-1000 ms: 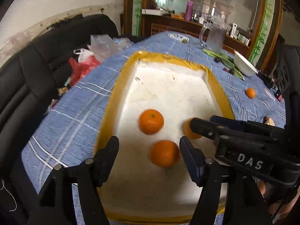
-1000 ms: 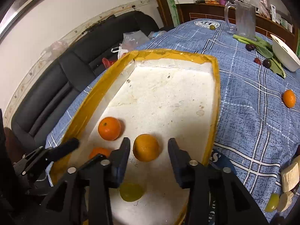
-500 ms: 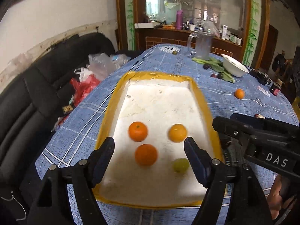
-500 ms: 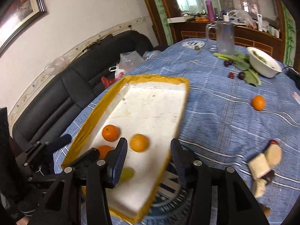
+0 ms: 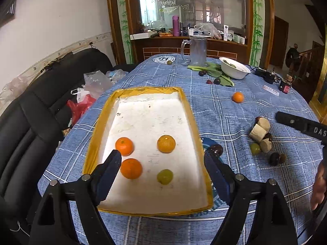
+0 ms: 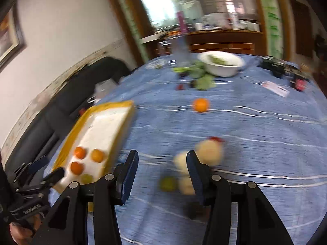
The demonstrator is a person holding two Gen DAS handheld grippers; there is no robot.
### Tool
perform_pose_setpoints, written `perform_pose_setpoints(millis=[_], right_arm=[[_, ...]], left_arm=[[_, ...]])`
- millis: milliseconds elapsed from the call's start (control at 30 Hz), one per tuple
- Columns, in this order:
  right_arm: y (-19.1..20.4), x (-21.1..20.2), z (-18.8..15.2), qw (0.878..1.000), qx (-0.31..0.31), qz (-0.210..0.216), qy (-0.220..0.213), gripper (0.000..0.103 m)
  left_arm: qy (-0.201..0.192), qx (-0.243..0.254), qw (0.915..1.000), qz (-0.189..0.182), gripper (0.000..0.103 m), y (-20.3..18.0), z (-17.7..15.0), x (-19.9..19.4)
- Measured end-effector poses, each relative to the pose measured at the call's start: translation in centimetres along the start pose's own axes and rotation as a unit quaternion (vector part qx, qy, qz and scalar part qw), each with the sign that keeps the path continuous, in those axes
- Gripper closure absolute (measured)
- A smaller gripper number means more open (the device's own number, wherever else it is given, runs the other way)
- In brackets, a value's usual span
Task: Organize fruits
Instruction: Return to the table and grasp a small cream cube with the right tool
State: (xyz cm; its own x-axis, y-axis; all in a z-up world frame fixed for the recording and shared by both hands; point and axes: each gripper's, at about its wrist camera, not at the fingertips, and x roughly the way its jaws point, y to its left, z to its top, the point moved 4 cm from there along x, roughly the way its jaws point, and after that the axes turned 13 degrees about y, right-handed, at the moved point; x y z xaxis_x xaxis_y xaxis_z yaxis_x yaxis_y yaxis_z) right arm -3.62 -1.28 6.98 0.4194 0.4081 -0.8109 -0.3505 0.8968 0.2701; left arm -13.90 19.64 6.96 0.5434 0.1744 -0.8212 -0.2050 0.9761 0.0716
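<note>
A white tray with a yellow rim [image 5: 95, 126] holds three oranges [image 5: 131, 168] and one green fruit [image 5: 165, 176]. My left gripper [image 5: 161, 157] hangs over the tray's near end, its jaws opening with nothing between them. In the blurred right wrist view, my right gripper [image 6: 162, 157] is over the blue tablecloth to the right of the tray [image 6: 114, 110], jaws opening and empty. Just beyond its fingertips lie a green fruit [image 6: 168, 183] and pale cut pieces [image 6: 210, 151]. A loose orange [image 6: 201, 105] sits farther out on the cloth.
A white bowl [image 5: 235, 69] with greens, a glass jug [image 5: 197, 51] and dark fruits [image 5: 274, 158] stand on the table. A black sofa [image 5: 30, 122] with plastic bags runs along the left. A person's hand [image 5: 318, 187] shows at the right edge.
Both grippers have drawn back and up from the tray, leaving the oranges lying in it. The right one has swung right over the cloth; the left jaws stand wider.
</note>
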Motion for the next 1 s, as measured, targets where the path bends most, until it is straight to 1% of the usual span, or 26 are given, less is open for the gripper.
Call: perform_pose_setpoints(millis=[67,167,267,333,433,533,600,667,767,833,867,1000], right_arm=[[-1.5,0.0,-0.5,1.0,0.01,-0.014,0.011,0.047],[-2.5,1.4,-1.5,0.999,0.008,-0.025,0.046,0.047],[-2.5,2.3,-2.4,0.998,0.0,-0.037,0.06,0.047],[-2.5,2.9,-2.5,0.997,0.002,-0.032,0.064,0.047],[-1.9,3.6,-2.5,0.997,-0.012,-0.03,0.072,0.047],[-0.7,4.3,-2.8,0.996,-0.039,-0.034,0.079,0.049],[-0.3,5.0,-2.9,0.994,-0.049,-0.041,0.085,0.054],[-0.3,5.8,-2.8,0.993,-0.05,-0.045,0.092,0.071],[-0.4,6.3,-3.1,0.994,-0.044,-0.036,0.094,0.082],[-0.6,5.8,-3.1,0.995,-0.039,-0.035,0.088,0.083],[-0.8,5.5,-3.1,0.995,-0.038,-0.035,0.085,0.086],[-1.8,4.3,-3.2,0.996,-0.027,-0.032,0.081,0.086]], left_arm=[[0.004,0.006,1.0,-0.002,0.021,-0.7,0.0,0.3],[0.011,0.02,0.9997,-0.011,0.021,-2.1,-0.1,0.7],[0.013,0.038,0.999,-0.021,0.021,-3.4,-0.2,0.8],[0.015,0.045,0.9986,-0.023,0.021,-4.0,-0.2,1.0],[0.024,0.047,0.998,-0.036,0.021,-4.5,-0.2,1.3],[0.029,0.041,0.9977,-0.045,0.021,-4.6,-0.1,1.7],[0.035,0.035,0.9974,-0.052,0.021,-4.6,0.1,2.1],[0.039,0.033,0.997,-0.058,0.021,-4.7,0.3,2.4],[0.042,0.038,0.9965,-0.062,0.021,-5.2,0.6,2.6],[0.041,0.045,0.9959,-0.067,0.021,-5.7,0.9,2.7],[0.04,0.049,0.9956,-0.068,0.021,-6.1,1.1,2.8],[0.045,0.076,0.9919,-0.091,0.021,-8.5,2.1,3.7]])
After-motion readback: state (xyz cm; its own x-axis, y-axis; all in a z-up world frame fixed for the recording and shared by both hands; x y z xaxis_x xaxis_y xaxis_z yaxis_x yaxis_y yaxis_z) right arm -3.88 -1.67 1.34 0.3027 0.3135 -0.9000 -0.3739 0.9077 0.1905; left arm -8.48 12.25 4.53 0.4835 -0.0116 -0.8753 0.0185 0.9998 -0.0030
